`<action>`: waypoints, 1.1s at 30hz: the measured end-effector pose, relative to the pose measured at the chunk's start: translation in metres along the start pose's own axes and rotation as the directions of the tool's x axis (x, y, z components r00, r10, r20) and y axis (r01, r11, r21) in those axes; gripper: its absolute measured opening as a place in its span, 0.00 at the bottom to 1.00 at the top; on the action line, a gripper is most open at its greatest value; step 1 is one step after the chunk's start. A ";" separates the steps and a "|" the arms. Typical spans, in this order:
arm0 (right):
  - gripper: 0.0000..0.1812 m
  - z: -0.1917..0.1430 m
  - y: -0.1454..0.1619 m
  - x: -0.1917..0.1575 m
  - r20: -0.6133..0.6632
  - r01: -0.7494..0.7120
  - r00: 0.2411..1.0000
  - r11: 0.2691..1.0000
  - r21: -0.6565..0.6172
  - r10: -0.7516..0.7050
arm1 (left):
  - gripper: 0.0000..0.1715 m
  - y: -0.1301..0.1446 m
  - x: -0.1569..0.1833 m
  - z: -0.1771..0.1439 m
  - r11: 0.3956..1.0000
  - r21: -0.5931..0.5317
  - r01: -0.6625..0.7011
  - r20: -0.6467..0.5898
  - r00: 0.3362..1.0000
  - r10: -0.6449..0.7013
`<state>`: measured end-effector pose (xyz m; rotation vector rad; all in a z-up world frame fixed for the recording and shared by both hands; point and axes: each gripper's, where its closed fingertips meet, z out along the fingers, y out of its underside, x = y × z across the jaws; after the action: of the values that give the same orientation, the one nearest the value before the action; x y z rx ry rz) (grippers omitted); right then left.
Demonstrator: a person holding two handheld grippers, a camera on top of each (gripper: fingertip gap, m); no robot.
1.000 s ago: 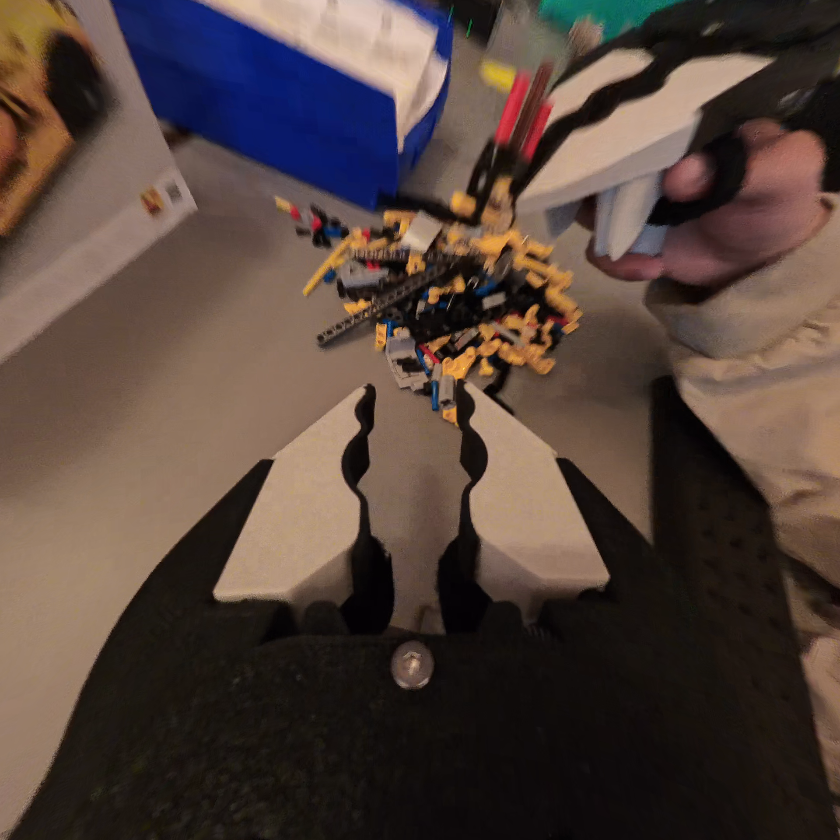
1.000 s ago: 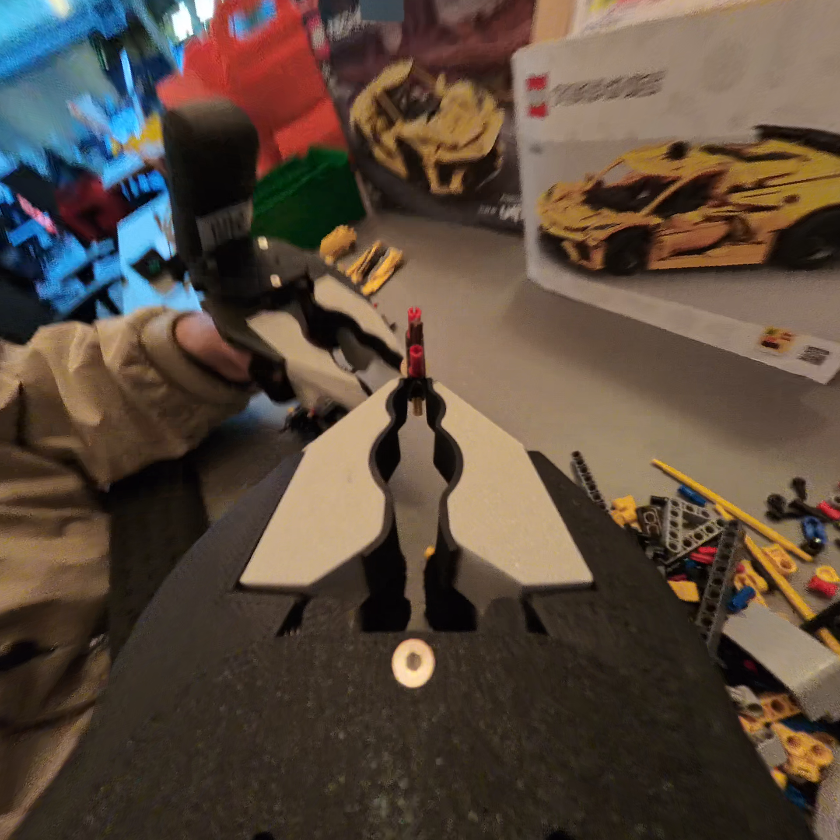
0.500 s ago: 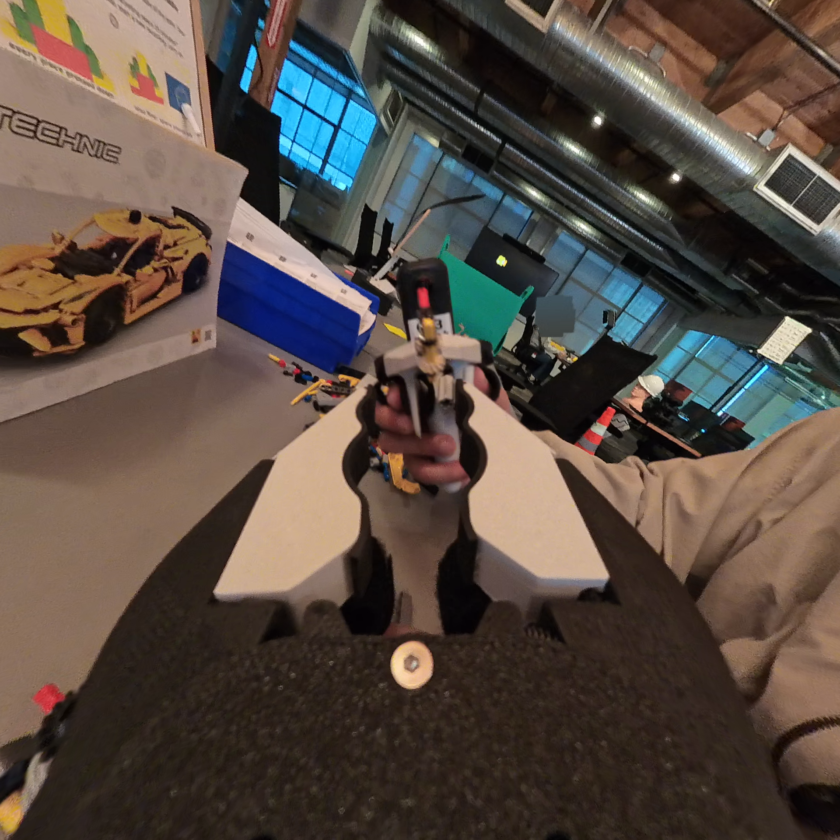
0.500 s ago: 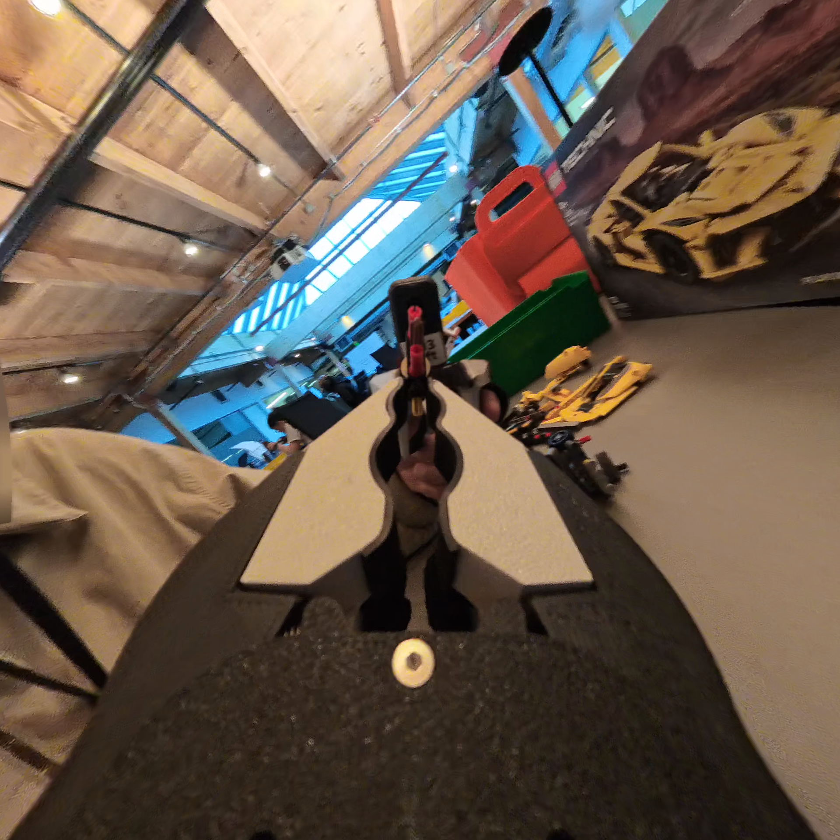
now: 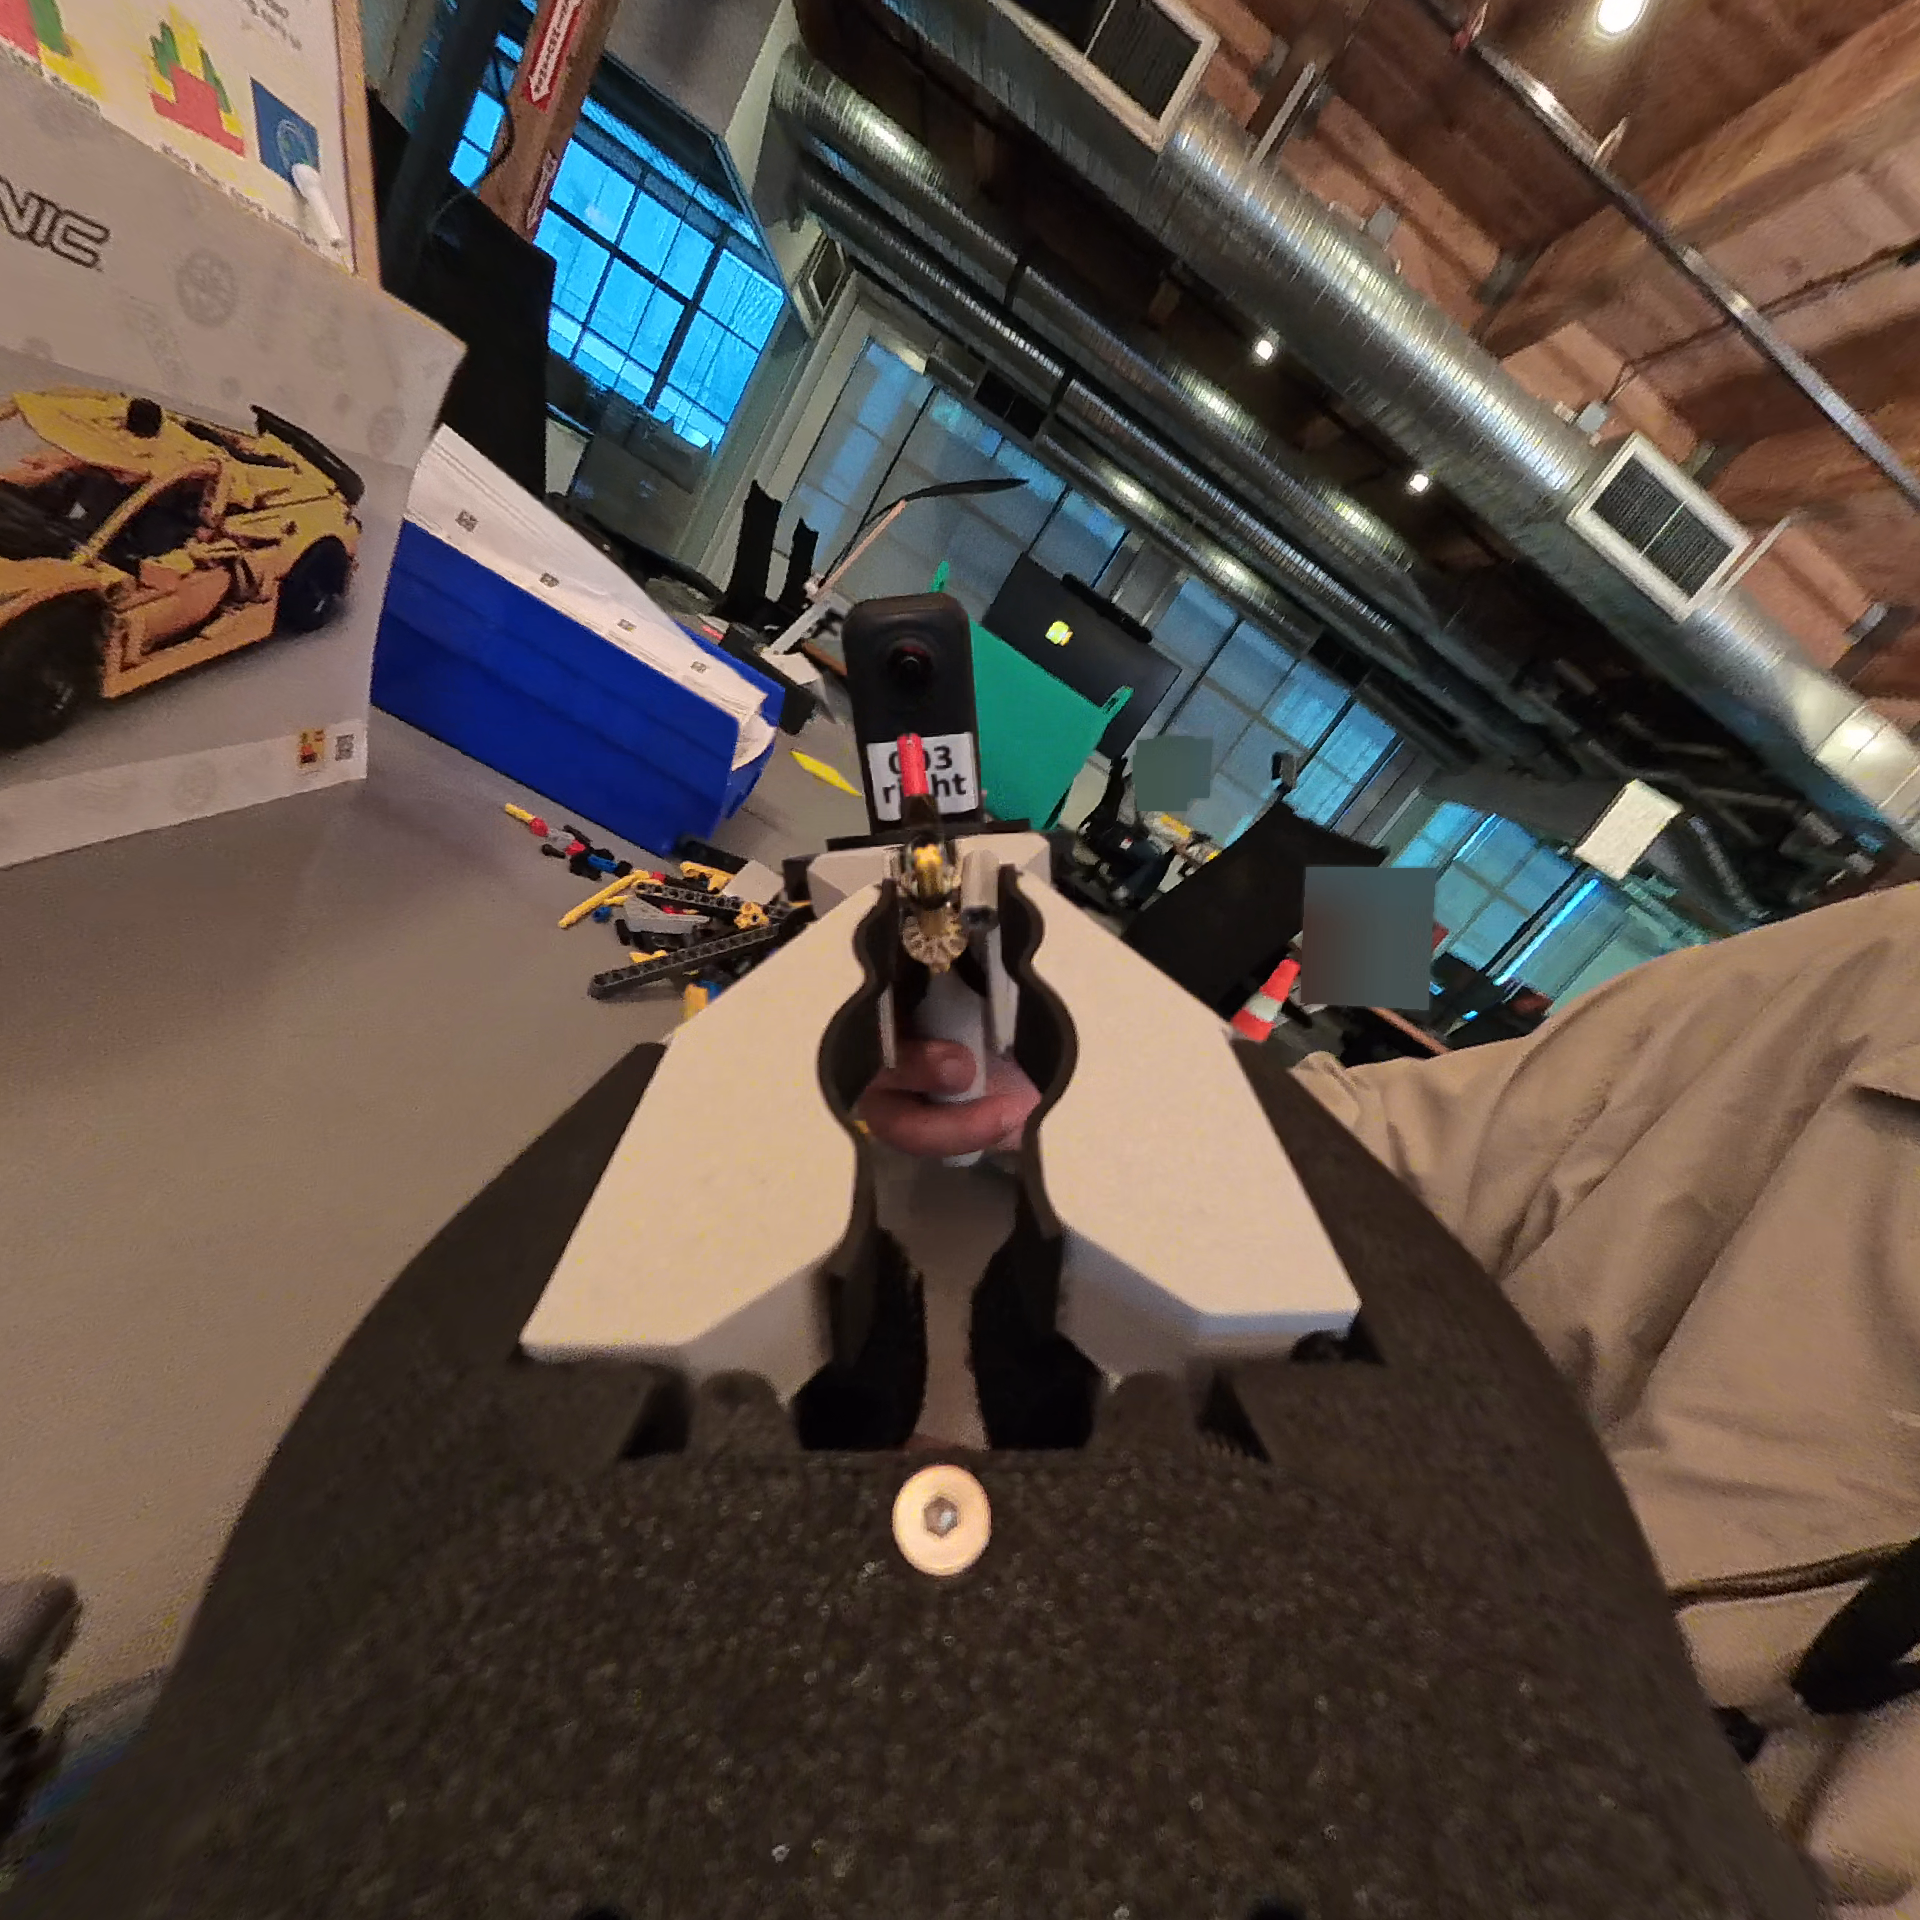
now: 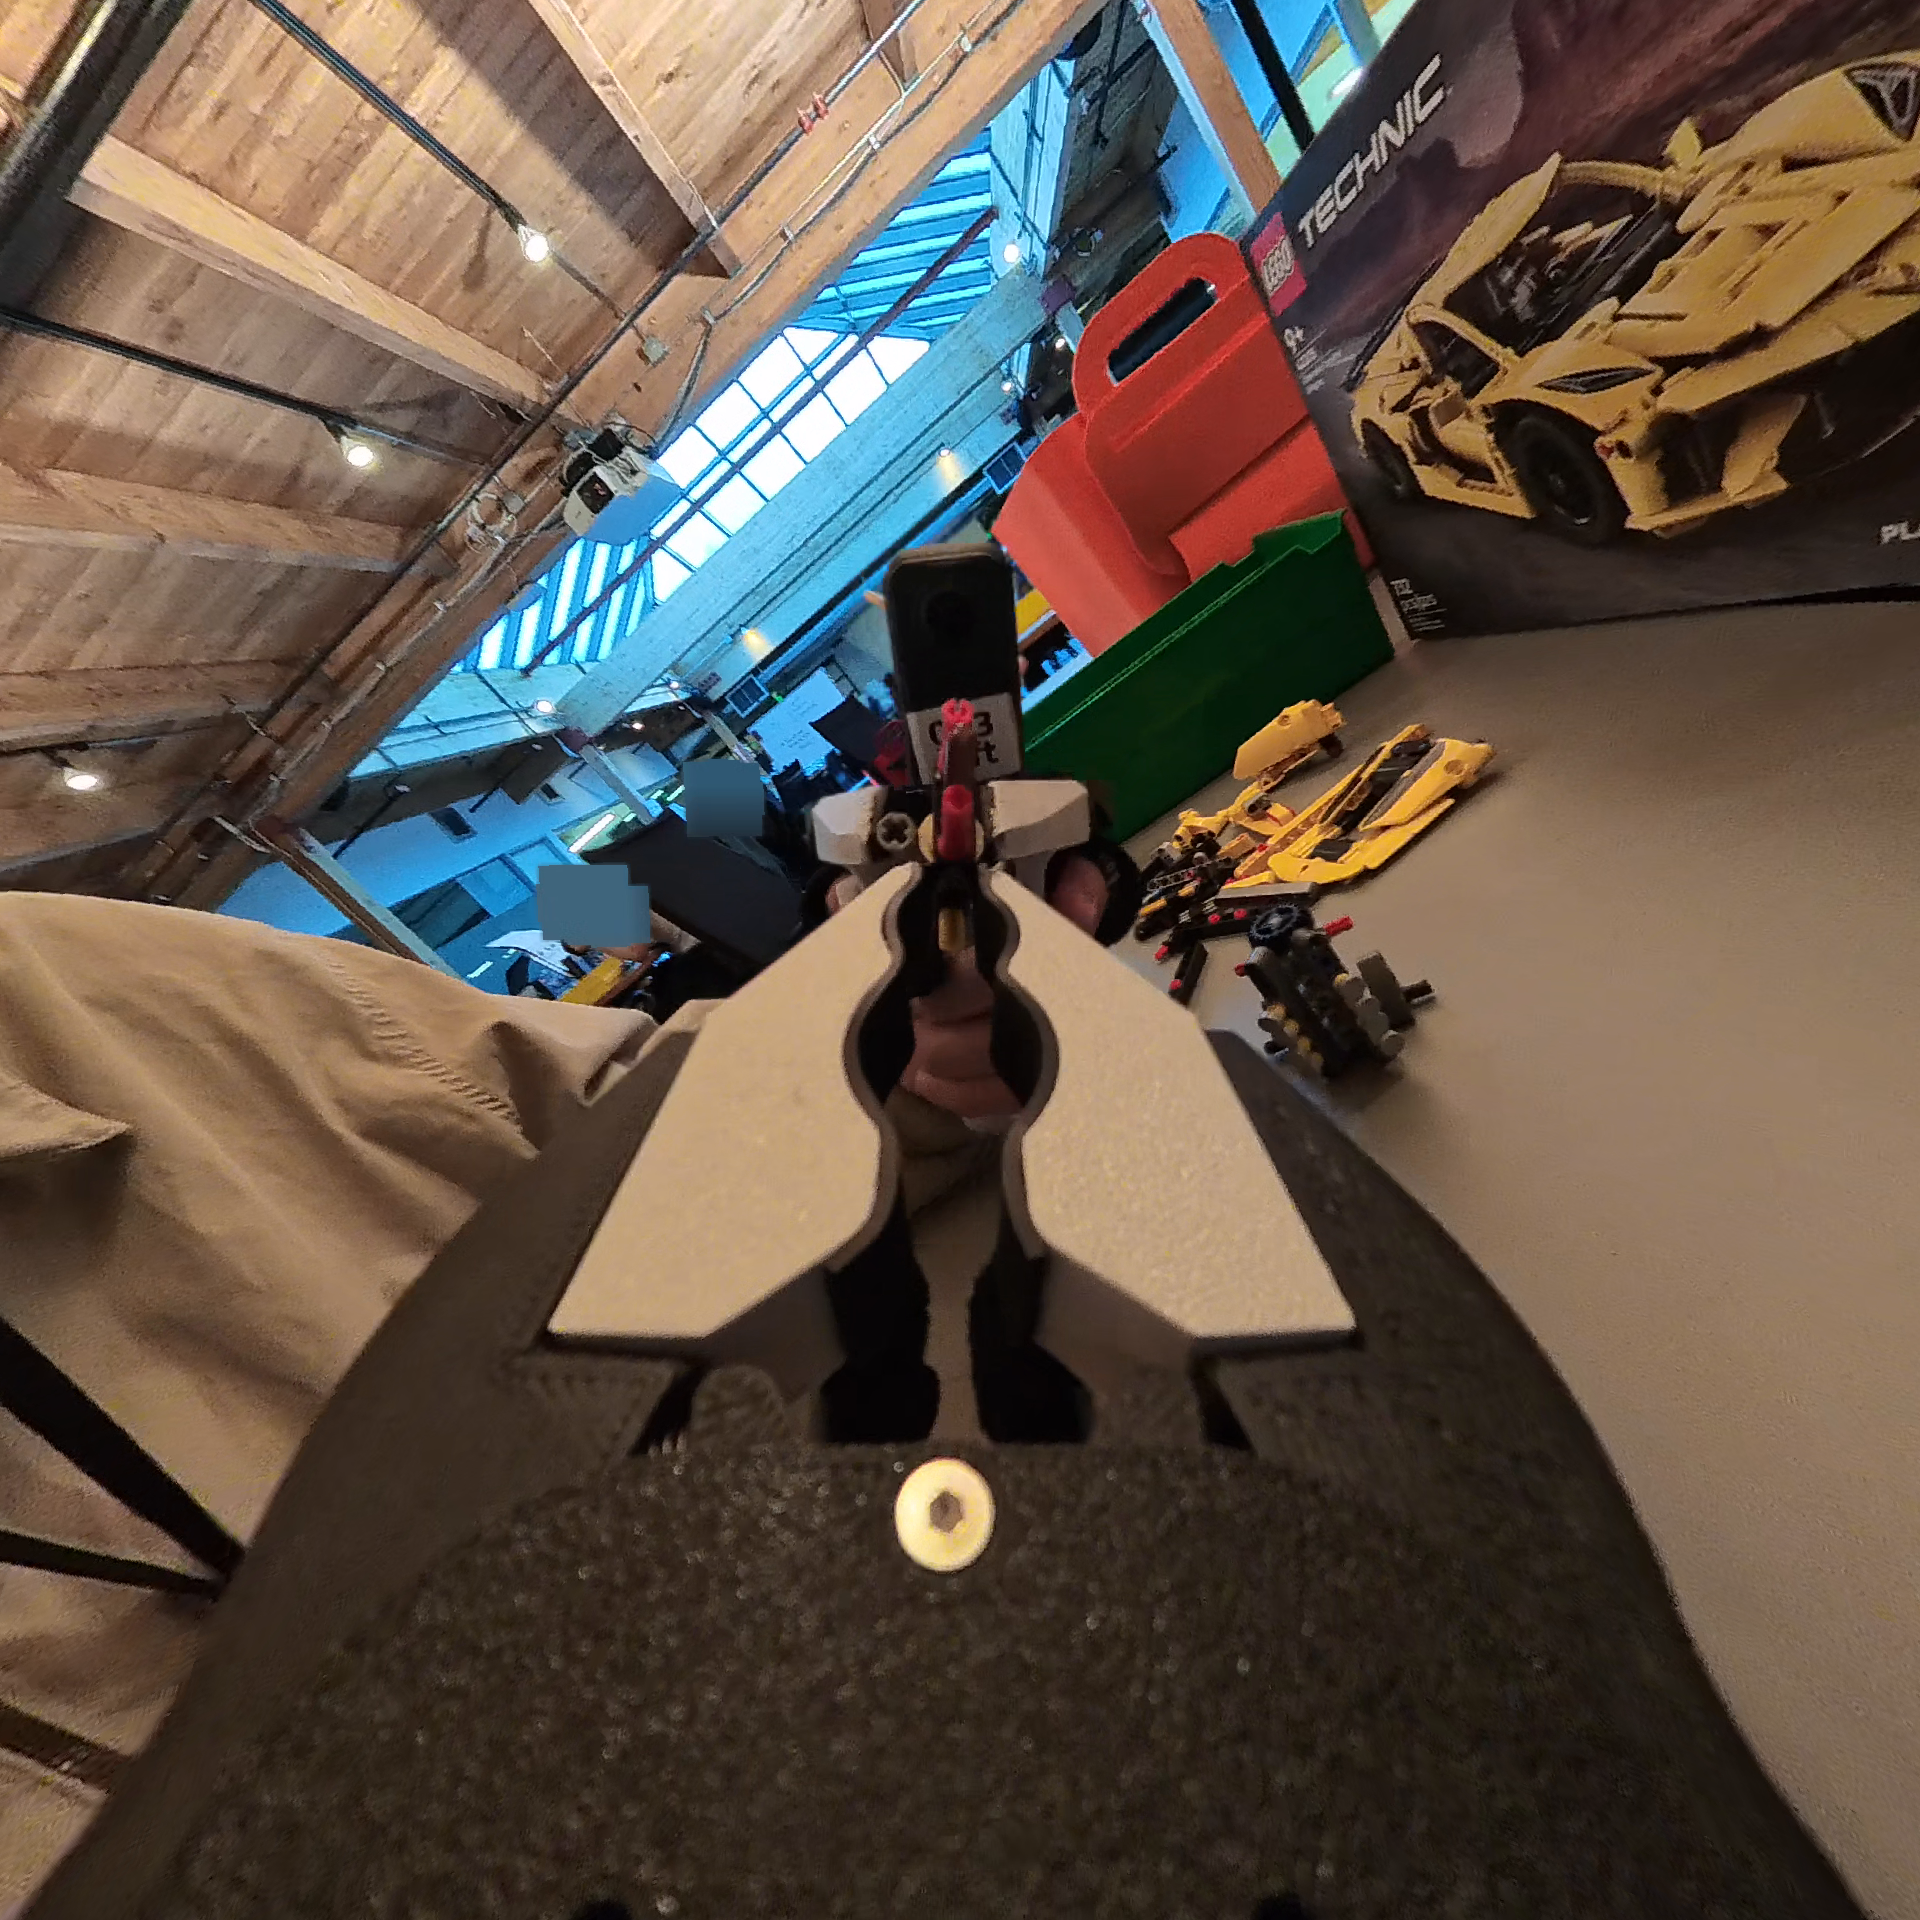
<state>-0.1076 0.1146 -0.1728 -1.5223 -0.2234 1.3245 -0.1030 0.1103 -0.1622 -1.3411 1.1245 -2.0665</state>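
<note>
My two grippers face each other above the grey table [image 5: 260, 1091]. My right gripper [image 6: 954, 878] is shut on a small brick assembly [image 6: 954, 816] with red pins and a yellow part. In the left wrist view its tan gear end [image 5: 930, 940] and a grey piece sit between the tips of my left gripper [image 5: 948, 894]. The left fingers are closed in on that end. Each view shows the other gripper's white fingers [image 6: 1039, 821] and black camera head-on, with a hand behind.
A pile of loose yellow, black and grey bricks [image 5: 675, 914] lies before a blue bin [image 5: 561, 675] and a car box [image 5: 177, 582]. Yellow car panels [image 6: 1340, 800], a black built block [image 6: 1320, 987], a green bin [image 6: 1205, 665] and a red container [image 6: 1174, 436] are opposite. Less than 4 cm separates the two grippers' tips.
Both grippers have swung up from the pile to face each other and come together. The left fingers, wide open before, have narrowed around the gear end of the assembly.
</note>
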 end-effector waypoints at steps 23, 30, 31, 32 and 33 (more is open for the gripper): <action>0.03 -0.003 0.004 0.006 -0.070 0.026 0.997 0.999 -0.030 -0.028 | 0.08 -0.004 -0.006 -0.003 0.996 0.039 0.077 -0.009 0.997 -0.076; 0.03 -0.022 -0.002 0.028 -0.219 0.024 0.975 0.997 -0.075 -0.040 | 0.10 0.023 -0.028 0.006 0.994 -0.111 -0.021 0.159 0.987 0.039; 0.03 -0.032 -0.009 0.036 -0.285 0.040 0.957 0.998 -0.054 -0.054 | 0.11 0.033 -0.031 0.008 0.984 -0.170 -0.042 0.174 0.982 0.072; 0.03 -0.042 -0.014 0.044 -0.342 0.056 0.937 0.997 -0.046 -0.069 | 0.12 0.044 -0.031 0.011 0.973 -0.226 -0.057 0.179 0.979 0.099; 0.03 -0.052 -0.019 0.050 -0.380 0.064 0.922 0.997 -0.044 -0.076 | 0.12 0.052 -0.031 0.015 0.961 -0.270 -0.068 0.184 0.976 0.121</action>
<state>-0.0392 0.1281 -0.1973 -1.7479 -0.0486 0.9462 -0.0802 0.0960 -0.2185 -1.5443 1.3789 -1.7167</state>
